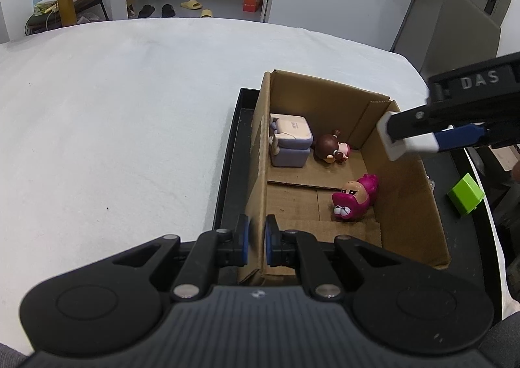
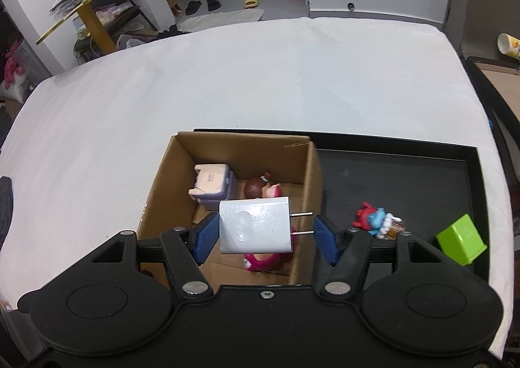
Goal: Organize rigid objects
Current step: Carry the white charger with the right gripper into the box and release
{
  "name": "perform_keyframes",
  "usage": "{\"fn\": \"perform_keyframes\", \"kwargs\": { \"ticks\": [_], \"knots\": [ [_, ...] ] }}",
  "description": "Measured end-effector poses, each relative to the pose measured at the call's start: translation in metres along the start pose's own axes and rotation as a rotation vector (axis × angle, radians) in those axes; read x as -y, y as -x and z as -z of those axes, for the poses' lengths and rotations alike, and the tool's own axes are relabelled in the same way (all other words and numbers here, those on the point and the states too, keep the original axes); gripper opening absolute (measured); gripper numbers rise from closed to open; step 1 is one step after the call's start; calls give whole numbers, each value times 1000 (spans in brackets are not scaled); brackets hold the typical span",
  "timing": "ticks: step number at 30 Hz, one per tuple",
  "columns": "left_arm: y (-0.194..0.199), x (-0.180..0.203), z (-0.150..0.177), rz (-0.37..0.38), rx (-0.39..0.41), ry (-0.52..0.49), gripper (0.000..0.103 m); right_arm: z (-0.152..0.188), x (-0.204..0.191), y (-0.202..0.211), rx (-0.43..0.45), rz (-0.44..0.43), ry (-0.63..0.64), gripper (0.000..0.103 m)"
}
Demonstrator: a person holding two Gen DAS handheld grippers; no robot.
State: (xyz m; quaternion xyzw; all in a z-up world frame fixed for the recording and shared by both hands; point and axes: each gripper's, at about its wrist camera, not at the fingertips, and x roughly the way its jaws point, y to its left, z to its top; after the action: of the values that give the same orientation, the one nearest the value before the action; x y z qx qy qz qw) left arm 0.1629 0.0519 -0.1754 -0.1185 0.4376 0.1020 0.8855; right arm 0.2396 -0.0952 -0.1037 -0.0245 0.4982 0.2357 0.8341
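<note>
An open cardboard box [image 1: 403,192] [image 2: 312,169] stands on a black tray [image 1: 227,173] [image 2: 406,173]. Inside lie a lilac case [image 1: 291,140] [image 2: 214,186], a brown-haired doll [image 1: 331,148] [image 2: 260,187] and a magenta figure [image 1: 356,199] [image 2: 263,262]. My left gripper [image 1: 256,238] is shut on the box's left wall. My right gripper [image 2: 265,238] [image 1: 406,137] is open above the box; a white plug charger [image 2: 255,226] [image 1: 395,137] sits between its pads, touching the left pad, prongs short of the right pad.
On the tray to the right of the box lie a green cube [image 2: 461,239] [image 1: 466,194] and a red-and-blue toy [image 2: 377,218]. A white cloth [image 1: 113,124] covers the table. A cup [image 2: 510,44] stands at the far right.
</note>
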Motion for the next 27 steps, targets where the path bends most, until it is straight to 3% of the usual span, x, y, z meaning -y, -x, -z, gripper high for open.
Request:
{"fn": "perform_keyframes", "kwargs": {
  "ticks": [27],
  "knots": [
    [-1, -11, 2, 53, -1, 25, 9, -3, -47, -51, -84, -78, -30, 64]
  ]
}}
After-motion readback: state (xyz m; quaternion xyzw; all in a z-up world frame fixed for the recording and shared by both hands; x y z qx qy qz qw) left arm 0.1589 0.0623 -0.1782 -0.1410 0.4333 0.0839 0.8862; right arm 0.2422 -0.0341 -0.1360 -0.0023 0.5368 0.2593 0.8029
